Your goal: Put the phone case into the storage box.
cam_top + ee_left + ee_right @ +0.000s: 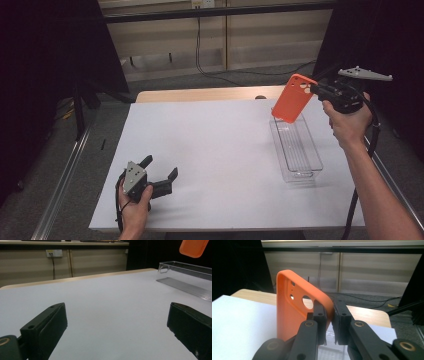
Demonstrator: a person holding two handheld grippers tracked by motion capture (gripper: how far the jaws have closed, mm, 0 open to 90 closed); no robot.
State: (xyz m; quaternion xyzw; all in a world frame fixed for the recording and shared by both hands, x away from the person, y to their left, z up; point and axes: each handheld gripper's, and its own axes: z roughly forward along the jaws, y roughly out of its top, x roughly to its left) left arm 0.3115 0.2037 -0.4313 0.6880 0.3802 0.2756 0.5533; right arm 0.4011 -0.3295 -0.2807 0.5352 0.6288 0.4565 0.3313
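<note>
Holding the orange case (293, 98) in our right gripper (316, 90), we have it in the air above the far end of the clear tray (305, 165), which lies on the right side of the worktop (210, 150). In the right gripper view the fingers (320, 315) are clenched on the case's edge near its camera cut-outs, one pad inside the shell and one outside, so the grip looks firm. The case (294, 310) hangs tilted, its lower end pointing down toward the tray without touching it.

Our left gripper (159, 176) rests on the near left of the worktop, well apart from the tray. Its fingers (50, 325) stand wide and released, with nothing between them but bare white surface. From there we see the tray (185, 277) farther off and a corner of the case (193, 247) above it.

We judge the pick-up done and the carry nearly done: the case is lifted and brought over the tray. Left to do, as we read it, is lowering it between the tray's walls, letting go, and pulling the right hand back. The tray is narrow, so the case will likely need to go in lengthwise. The tray holds nothing yet.
</note>
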